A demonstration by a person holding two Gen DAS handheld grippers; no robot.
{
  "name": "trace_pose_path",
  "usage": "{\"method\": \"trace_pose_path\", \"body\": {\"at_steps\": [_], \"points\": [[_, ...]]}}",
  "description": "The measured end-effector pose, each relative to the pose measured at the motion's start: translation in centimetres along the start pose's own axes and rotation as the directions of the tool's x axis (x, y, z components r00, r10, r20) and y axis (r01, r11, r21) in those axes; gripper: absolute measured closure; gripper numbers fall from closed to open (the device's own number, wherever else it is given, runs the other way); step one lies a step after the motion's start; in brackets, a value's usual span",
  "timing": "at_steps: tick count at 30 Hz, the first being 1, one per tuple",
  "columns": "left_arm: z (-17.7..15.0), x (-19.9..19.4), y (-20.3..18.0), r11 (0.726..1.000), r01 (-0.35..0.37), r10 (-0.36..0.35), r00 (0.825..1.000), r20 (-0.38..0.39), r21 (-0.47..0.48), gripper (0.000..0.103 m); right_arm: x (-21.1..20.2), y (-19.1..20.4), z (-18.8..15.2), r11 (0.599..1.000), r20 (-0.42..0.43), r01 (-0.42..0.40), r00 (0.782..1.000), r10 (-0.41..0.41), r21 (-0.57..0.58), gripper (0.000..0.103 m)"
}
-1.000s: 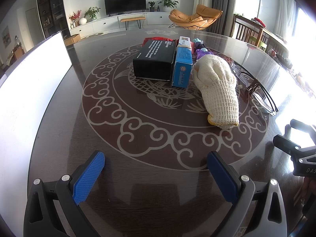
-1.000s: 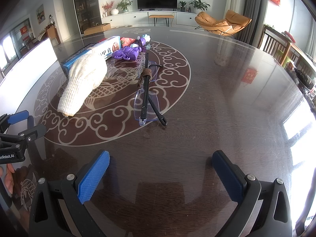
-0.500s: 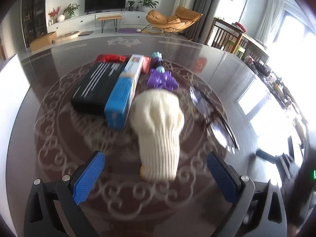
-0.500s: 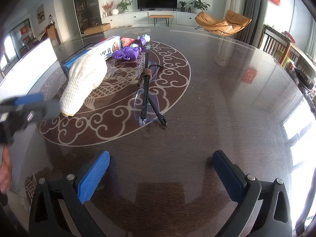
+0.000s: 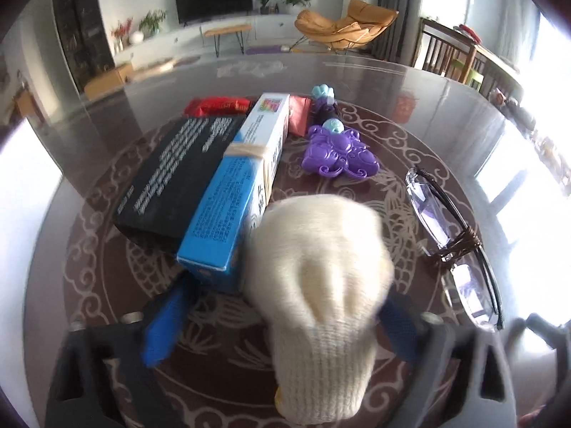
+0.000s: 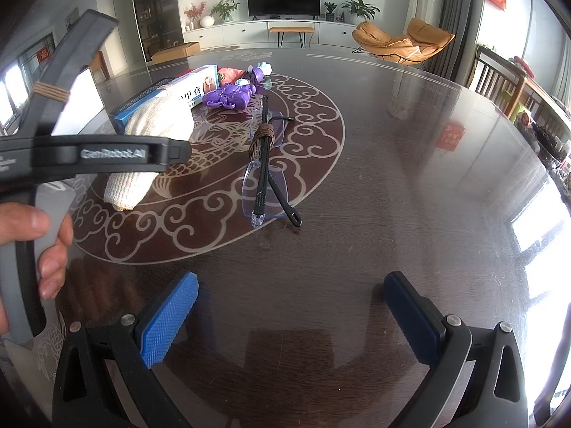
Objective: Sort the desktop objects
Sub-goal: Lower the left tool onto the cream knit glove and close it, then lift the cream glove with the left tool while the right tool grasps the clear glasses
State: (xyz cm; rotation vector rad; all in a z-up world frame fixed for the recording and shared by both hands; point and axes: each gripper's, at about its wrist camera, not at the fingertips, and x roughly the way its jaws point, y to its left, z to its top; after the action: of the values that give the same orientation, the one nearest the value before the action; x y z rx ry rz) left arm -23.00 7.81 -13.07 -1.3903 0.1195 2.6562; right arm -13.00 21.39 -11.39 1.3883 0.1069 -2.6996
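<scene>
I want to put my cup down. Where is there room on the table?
The wide bare stretch of table right of the glasses is free. It is crowded on the far left, where the glove, blue box, black box and purple toy sit close.

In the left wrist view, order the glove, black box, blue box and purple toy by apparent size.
1. Glove, largest, though nearness to the camera inflates it.
2. Black box and blue box: look alike, unranked.
3. Purple toy, smallest.
</scene>
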Motion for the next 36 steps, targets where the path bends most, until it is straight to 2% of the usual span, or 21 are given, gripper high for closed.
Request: {"method": "trace_pose_path", "body": {"at_steps": [1, 2, 6, 7, 10, 11, 12, 14, 19, 24, 28, 30, 32, 36], "points": [[0.1, -0.1, -0.1, 1.000, 0.002, -0.002, 1.000, 0.005, 0.004, 0.032, 0.0, 0.0, 0.0, 1.000, 0.000, 0.000, 1.000, 0.000, 0.000, 0.000], [0.1, -0.3, -0.2, 1.000, 0.006, -0.006, 1.000, 0.006, 0.009, 0.037, 0.0, 0.0, 0.0, 1.000, 0.000, 0.000, 1.000, 0.000, 0.000, 0.000], [-0.8, -1.3, -0.4, 0.999, 0.005, -0.006, 1.000, 0.030, 0.046, 0.046, 0.0, 0.0, 0.0, 1.000, 0.000, 0.000, 1.000, 0.000, 0.000, 0.000], [-1.2, -1.7, -0.3, 0.999, 0.007, -0.009, 0.999, 0.037, 0.051, 0.051, 0.0, 0.0, 0.0, 1.000, 0.000, 0.000, 1.000, 0.000, 0.000, 0.000], [-3.3, -3.1, 0.1, 0.998, 0.004, -0.008, 0.999, 0.053, 0.068, 0.052, 0.0, 0.0, 0.0, 1.000, 0.000, 0.000, 1.000, 0.000, 0.000, 0.000], [-4.1, -3.7, 0.5, 0.998, 0.005, -0.009, 0.998, 0.057, 0.066, 0.056, 0.0, 0.0, 0.0, 1.000, 0.000, 0.000, 1.000, 0.000, 0.000, 0.000], [-5.0, -4.3, 0.9, 0.998, 0.009, -0.012, 0.998, 0.059, 0.057, 0.060, 0.0, 0.0, 0.0, 1.000, 0.000, 0.000, 1.000, 0.000, 0.000, 0.000], [-6.8, -5.6, 2.4, 1.000, 0.018, -0.019, 0.998, 0.057, 0.021, 0.061, 0.0, 0.0, 0.0, 1.000, 0.000, 0.000, 1.000, 0.000, -0.001, 0.000], [-10.2, -7.9, 6.0, 1.000, 0.014, -0.013, 0.998, 0.061, -0.028, 0.061, 0.0, 0.0, 0.0, 1.000, 0.000, 0.000, 1.000, 0.000, -0.001, 0.000], [-11.8, -8.7, 9.1, 0.999, -0.019, 0.022, 0.998, 0.059, -0.050, 0.061, 0.0, 0.0, 0.0, 1.000, 0.000, -0.001, 1.000, 0.001, 0.000, 0.000], [-12.3, -8.9, 10.2, 0.997, 0.034, -0.030, 0.997, 0.064, -0.066, 0.058, 0.0, 0.0, 0.0, 1.000, 0.000, 0.000, 1.000, 0.000, -0.001, 0.000], [-12.5, -8.9, 10.3, 0.997, 0.064, -0.060, 0.996, 0.072, -0.053, 0.052, 0.0, 0.0, 0.0, 1.000, 0.000, 0.000, 1.000, 0.000, -0.001, 0.000], [-12.4, -8.8, 9.8, 0.997, 0.071, -0.069, 0.995, 0.070, -0.028, 0.036, 0.0, 0.0, 0.0, 1.000, 0.000, 0.000, 1.000, 0.000, -0.001, 0.000], [-11.8, -8.2, 8.3, 1.000, 0.021, -0.022, 0.999, 0.047, 0.017, 0.024, 0.0, 0.0, 0.0, 1.000, 0.000, 0.000, 1.000, 0.000, -0.001, 0.000]]}}
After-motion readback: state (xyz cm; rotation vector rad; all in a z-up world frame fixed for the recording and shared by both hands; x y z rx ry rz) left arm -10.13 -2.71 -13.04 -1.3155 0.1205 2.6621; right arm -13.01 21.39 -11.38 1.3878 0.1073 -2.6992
